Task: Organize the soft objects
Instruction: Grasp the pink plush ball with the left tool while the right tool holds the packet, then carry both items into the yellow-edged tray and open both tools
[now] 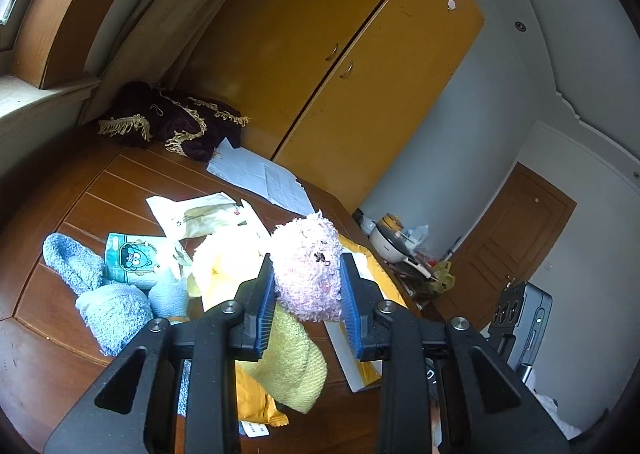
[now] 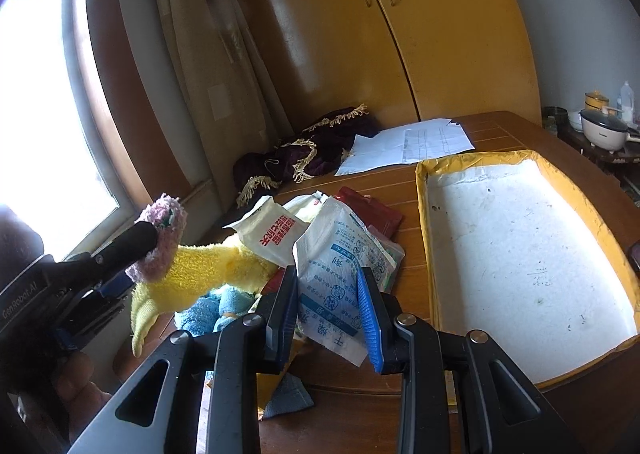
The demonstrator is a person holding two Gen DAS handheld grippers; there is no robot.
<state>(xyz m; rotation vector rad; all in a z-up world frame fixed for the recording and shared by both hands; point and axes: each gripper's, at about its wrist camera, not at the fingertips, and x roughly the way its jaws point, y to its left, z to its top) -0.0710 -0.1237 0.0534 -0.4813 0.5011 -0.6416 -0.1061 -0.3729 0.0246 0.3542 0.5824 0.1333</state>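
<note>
Left gripper point(image 1: 307, 282) pinching a fluffy pink-and-yellow sock point(image 1: 308, 266) lifted above the wooden table point(image 1: 120, 189), right gripper point(image 2: 328, 306) spread over a white printed packet point(image 2: 340, 274), yellow-rimmed tray point(image 2: 424, 221) beside the pile

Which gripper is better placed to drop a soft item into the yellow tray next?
Left: the left gripper already clamps the pink-and-yellow sock. The right gripper is open, empty, though nearer the yellow tray.
</note>
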